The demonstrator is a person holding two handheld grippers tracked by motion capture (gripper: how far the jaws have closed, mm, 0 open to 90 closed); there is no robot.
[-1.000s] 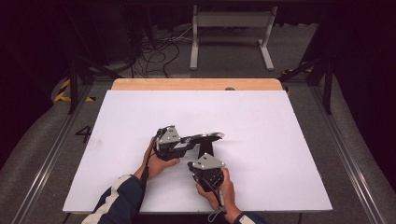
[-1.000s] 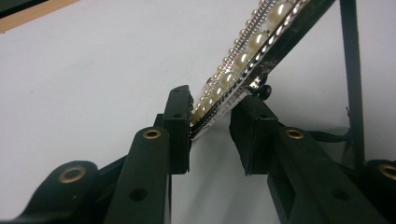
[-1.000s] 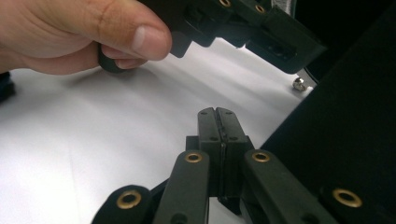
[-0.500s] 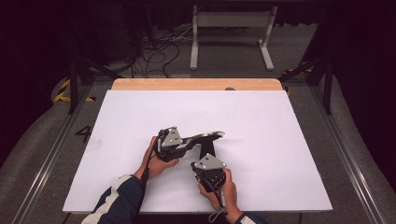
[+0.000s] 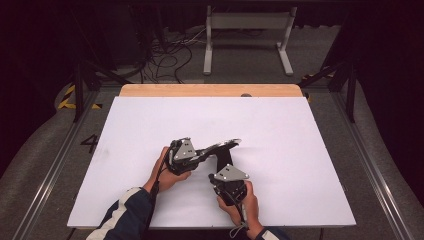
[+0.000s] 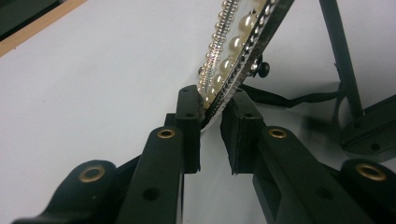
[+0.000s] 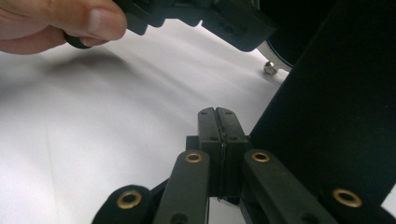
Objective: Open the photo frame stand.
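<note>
Closing further over the last second, my left gripper (image 6: 212, 114) now pinches the rim of a pearl-and-bead trimmed band (image 6: 236, 56), a curved strip with one row of white pearls and one of small silver beads, raised at a slant off the white bench top (image 5: 300, 150) near the middle of its near half. Both hands kept their places. Right gripper (image 7: 218, 122): jaws clenched together, a thin edge possibly caught; a black panel (image 7: 336, 116) stands beside it.
</note>
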